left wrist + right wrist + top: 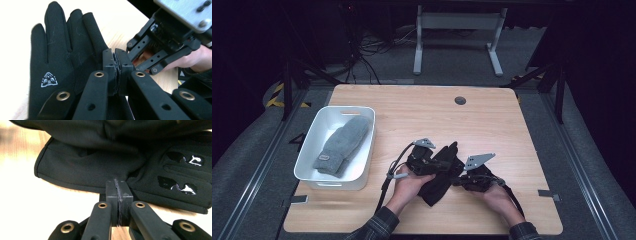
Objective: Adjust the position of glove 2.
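Near the front middle of the table (492,125), both grippers pinch the black glove (443,175): the left gripper (117,61) holds its finger side, the right gripper (118,191) its edge, probably to keep it spread. A grey mitten (342,145) lies inside the white bin (309,145).

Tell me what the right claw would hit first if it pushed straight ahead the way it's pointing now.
Most likely the black glove: in the right gripper view it lies directly ahead of the shut right claw, whose tips sit at its edge. Whether they already pinch the fabric is hard to tell.
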Motion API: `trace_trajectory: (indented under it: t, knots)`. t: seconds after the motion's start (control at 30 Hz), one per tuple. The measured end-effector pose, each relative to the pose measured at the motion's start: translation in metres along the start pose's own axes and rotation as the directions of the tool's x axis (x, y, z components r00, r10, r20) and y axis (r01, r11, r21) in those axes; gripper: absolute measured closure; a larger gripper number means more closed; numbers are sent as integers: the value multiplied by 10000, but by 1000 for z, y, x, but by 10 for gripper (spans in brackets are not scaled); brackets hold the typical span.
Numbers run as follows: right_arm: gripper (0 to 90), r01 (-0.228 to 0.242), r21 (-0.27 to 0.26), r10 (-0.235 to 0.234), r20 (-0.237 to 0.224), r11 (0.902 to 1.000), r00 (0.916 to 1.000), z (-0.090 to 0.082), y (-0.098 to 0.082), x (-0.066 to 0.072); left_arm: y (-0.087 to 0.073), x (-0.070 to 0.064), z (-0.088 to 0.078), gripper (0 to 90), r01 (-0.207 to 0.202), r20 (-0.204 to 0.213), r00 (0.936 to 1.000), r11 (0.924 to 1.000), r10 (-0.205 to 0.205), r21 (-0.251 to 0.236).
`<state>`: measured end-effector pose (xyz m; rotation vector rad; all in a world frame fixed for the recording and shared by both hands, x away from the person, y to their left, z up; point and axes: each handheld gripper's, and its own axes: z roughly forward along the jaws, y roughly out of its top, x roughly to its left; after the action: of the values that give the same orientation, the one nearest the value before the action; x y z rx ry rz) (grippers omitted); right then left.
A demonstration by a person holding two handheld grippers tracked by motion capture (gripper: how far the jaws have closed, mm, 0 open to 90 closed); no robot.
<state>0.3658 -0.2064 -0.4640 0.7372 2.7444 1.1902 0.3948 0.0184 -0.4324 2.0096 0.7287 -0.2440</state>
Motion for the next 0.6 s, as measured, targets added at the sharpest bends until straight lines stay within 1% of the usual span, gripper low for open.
trace_trajectory:
  t: [0.13,0.17,0.23,0.27,0.33,0.4,0.43,0.47,0.5,0.53,0.6]
  knots:
    - [900,9,-9,-9,4,10000,10000,0,0,0,-3,1,7,875,-13,178,9998,9998,10,207]
    - [900,24,3,-24,18,10000,10000,0,0,0,-4,1,7,869,-3,235,9997,9998,-1,175]
    - [900,69,-4,-69,105,10000,9999,-2,0,0,-3,1,5,858,-7,472,9989,10000,3,77]
    - [900,93,-29,-92,165,10000,9998,-4,-1,0,-2,0,4,832,-45,481,9988,10000,46,-18]
    - [900,99,-88,-96,306,9999,9995,-9,-1,-1,-1,-3,-1,820,-262,450,9986,9996,265,-72]
    - [893,-22,-208,32,477,9998,9989,-18,-5,-5,0,-5,-8,825,-507,174,9986,9987,508,-82]
    - [854,-123,-265,138,579,9996,9982,-22,-7,-8,0,-6,-11,845,-651,13,9979,9979,651,-46]
    - [841,-241,-326,263,683,9992,9973,-27,-10,-11,0,-6,-14,871,-742,-150,9971,9972,742,32]
    - [808,-325,-400,357,845,9987,9958,-32,-13,-14,-1,-5,-17,897,-796,-253,9965,9968,799,95]
    - [770,-403,-472,447,960,9981,9944,-36,-15,-16,-2,-4,-20,898,-850,-434,9954,9962,857,179]
    - [683,-609,-614,693,1457,9963,9869,-46,-22,-23,-5,-2,-25,898,-880,-755,9931,9957,899,276]
